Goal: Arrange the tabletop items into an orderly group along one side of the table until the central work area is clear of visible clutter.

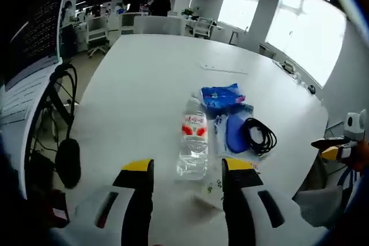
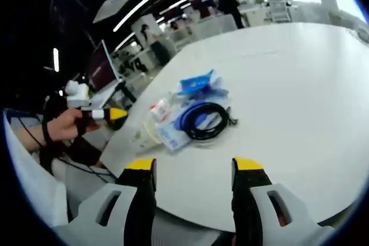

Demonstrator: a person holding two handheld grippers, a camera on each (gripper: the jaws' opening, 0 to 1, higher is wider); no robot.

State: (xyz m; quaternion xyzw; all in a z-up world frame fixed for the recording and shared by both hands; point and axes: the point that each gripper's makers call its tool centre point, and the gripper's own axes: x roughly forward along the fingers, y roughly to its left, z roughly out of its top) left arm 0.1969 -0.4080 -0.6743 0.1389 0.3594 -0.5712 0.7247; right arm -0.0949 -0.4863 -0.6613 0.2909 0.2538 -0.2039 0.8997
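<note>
A clear water bottle (image 1: 193,139) with a red label lies on its side on the white table (image 1: 144,84). To its right sit a blue packet (image 1: 222,96), a blue pouch on a white packet (image 1: 232,133) and a black cable coil (image 1: 260,136). My left gripper (image 1: 188,168) is open, its jaws just short of the bottle's base. My right gripper (image 2: 194,165) is open and empty at the table's edge, facing the cable coil (image 2: 204,120), the blue packet (image 2: 196,83) and the bottle (image 2: 154,120). The left gripper (image 2: 98,113) shows there in a hand, apart from the bottle.
A monitor (image 1: 29,84) and hanging black cables (image 1: 63,102) stand off the table's left side. A thin flat strip (image 1: 225,68) lies farther along the table. Office chairs (image 1: 98,33) and desks stand beyond the far end. The right gripper (image 1: 340,145) shows past the table's right edge.
</note>
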